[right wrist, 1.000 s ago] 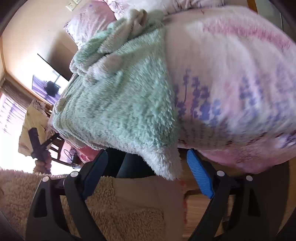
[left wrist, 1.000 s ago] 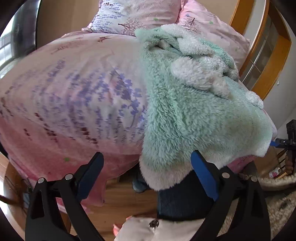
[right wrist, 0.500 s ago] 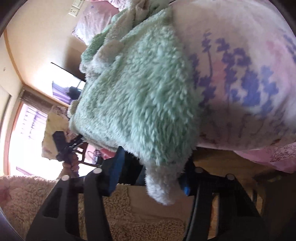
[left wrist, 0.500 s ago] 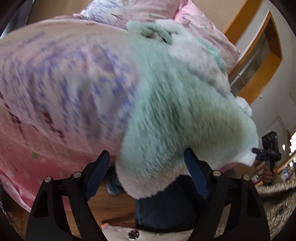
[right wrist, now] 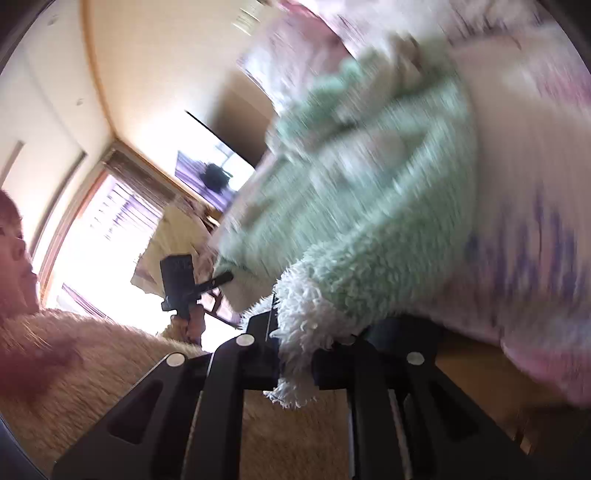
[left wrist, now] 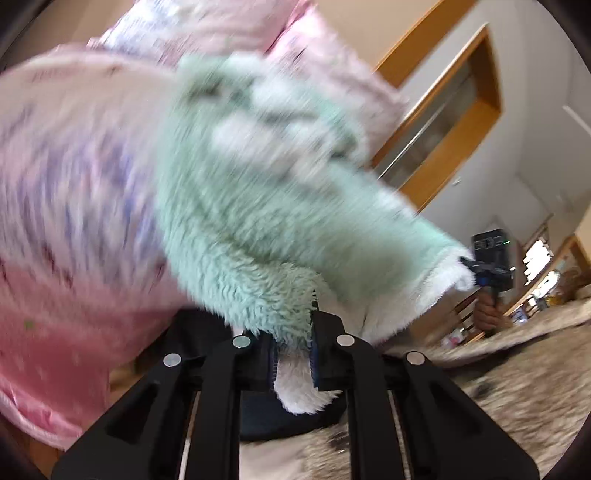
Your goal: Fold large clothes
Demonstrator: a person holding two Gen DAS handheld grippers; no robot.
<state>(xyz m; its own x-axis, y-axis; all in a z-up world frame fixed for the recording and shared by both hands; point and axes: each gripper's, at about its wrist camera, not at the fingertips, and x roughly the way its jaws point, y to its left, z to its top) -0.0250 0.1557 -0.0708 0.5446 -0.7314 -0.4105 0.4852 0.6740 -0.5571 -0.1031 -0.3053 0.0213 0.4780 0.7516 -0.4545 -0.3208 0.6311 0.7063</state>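
Note:
A fluffy mint-green fleece garment (left wrist: 266, 192) with white trim lies on a pink bed and hangs over its near edge. My left gripper (left wrist: 293, 350) is shut on one lower corner of the garment, white trim sticking out below the jaws. My right gripper (right wrist: 293, 354) is shut on the other lower corner (right wrist: 306, 314). In the left wrist view the right gripper (left wrist: 487, 258) shows at the garment's far corner; in the right wrist view the left gripper (right wrist: 184, 284) shows likewise. Both views are motion-blurred.
The bed has a pink floral duvet (left wrist: 74, 177) and pillows (left wrist: 229, 33) at its head. A wooden-framed cabinet (left wrist: 454, 122) stands to the right. A window (right wrist: 103, 236) and wall screen (right wrist: 210, 177) are on the other side. Wooden floor lies below the bed edge.
Both grippers moved in onto the hanging hem and closed from wide open onto the garment's two lower corners. The corners are now lifted slightly off the bed edge.

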